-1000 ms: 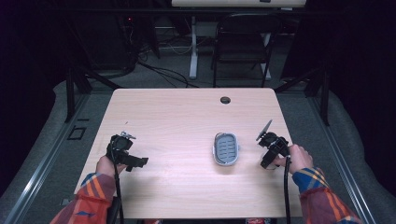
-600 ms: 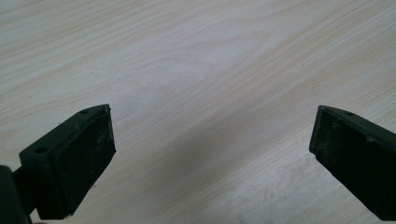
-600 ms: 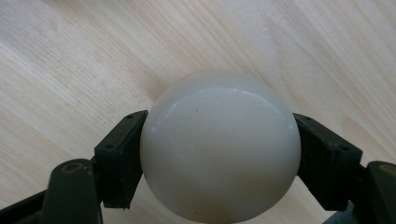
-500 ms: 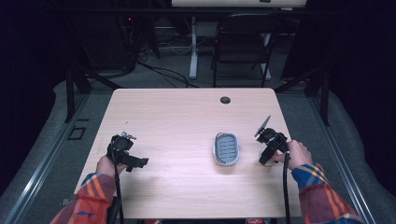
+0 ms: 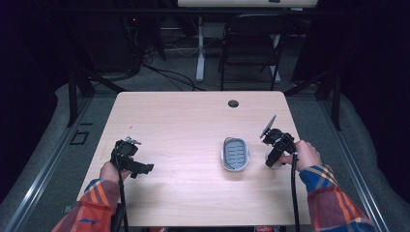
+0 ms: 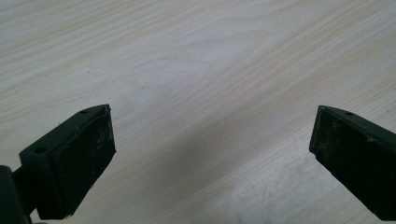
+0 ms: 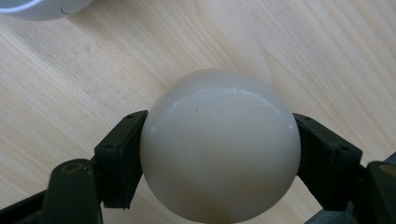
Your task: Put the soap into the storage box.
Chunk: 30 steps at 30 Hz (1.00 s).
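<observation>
Right gripper clamps white ball off table, probably for grey tray; left gripper fingers apart, idle.

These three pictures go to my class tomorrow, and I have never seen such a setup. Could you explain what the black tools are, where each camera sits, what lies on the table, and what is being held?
A person sits at a pale wooden table and holds a black two-jaw tool in each hand. The high view looks down from above the person's side. The other two pictures come from small cameras riding on the tools, looking along their jaws. The left hand-held gripper hangs open over bare wood with nothing between its jaws. The right hand-held gripper is closed on a smooth off-white ball, gripping it on both sides. On the table, just left of that tool in the high view, lies a small oval grey-and-white slotted dish. Near the far edge is a round dark cable hole.
</observation>
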Motion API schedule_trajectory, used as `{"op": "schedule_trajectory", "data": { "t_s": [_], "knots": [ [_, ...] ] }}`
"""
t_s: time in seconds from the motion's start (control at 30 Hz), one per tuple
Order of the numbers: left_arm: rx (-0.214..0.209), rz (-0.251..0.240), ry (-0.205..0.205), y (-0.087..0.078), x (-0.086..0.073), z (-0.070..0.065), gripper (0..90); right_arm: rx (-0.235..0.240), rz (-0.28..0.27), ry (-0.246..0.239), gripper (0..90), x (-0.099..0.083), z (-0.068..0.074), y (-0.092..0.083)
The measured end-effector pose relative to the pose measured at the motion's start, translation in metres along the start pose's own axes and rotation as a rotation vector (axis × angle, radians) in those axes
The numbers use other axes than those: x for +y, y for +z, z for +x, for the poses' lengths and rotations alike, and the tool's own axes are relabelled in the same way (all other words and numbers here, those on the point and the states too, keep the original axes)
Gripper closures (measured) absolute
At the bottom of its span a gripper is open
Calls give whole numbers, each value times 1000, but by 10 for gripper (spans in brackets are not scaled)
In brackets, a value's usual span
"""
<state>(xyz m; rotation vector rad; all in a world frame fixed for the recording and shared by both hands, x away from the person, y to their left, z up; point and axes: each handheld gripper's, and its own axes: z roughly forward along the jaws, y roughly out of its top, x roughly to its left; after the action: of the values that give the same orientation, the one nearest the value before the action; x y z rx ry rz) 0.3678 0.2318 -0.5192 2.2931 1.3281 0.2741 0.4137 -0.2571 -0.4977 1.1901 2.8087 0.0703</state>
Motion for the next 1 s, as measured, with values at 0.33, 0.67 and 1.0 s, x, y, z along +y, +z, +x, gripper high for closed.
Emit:
{"op": "schedule_trajectory", "data": {
  "t_s": [0.33, 0.67, 1.0],
  "knots": [
    [-7, 0, 4, -1, -1, 0, 0, -14, 19, -22, 246, 13, 2, -13],
    [-9, 3, 7, 0, 0, 0, 0, -17, 25, -34, 246, 23, 1, -24],
    [-12, 5, 4, 0, 0, -1, 0, -17, 25, -45, 246, 33, 2, -35]
  ]
}}
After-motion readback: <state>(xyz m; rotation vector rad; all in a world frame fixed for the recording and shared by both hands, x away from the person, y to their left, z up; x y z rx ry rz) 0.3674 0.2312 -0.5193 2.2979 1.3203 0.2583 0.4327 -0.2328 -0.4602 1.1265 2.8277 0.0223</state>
